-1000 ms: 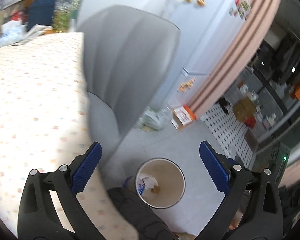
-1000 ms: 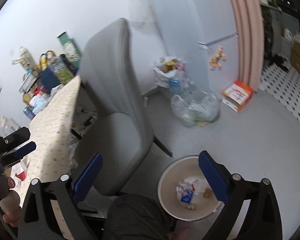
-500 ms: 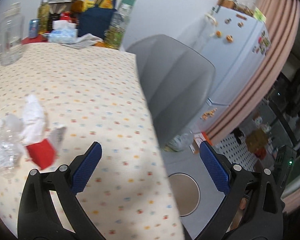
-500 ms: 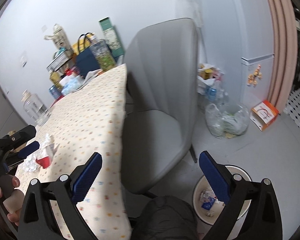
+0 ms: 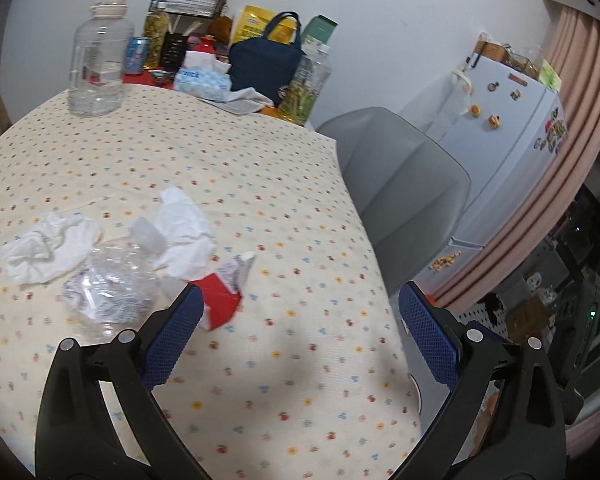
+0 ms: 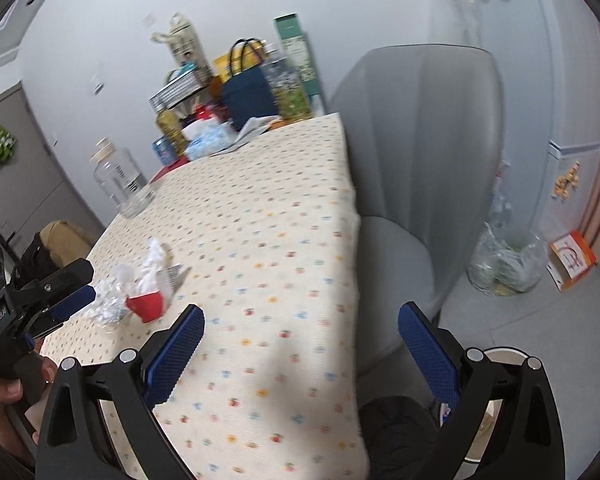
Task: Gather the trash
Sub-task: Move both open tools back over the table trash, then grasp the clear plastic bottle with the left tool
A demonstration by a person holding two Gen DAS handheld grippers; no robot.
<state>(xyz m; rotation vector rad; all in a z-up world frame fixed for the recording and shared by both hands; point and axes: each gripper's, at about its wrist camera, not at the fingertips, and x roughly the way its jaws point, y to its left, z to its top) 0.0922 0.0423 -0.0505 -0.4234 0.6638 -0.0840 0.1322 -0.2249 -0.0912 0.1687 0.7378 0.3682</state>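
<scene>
1. The table carries everything you need. Its far edge is crowded with a jug, a bag and bottles, which look like kept goods, so leave that edge alone.
2. The chair is tucked against the table's right edge, and the bin sits on the floor past the near right corner, behind your right gripper. I'd guess it stands there so a short swing off the table reaches it.
3. The trash lies bunched near the table's left edge: a crushed bottle, two tissues touching it, and a red carton just beside it on the right. Lying heaped, the pieces may drag each other when one is lifted.
4. Your left gripper is spread wide and holds nothing. Its left pad overlaps the carton in view, but whether it touches I cannot tell.
5. Your right gripper is likewise wide apart and empty, hovering over the table's near right corner, well clear of the trash.
</scene>
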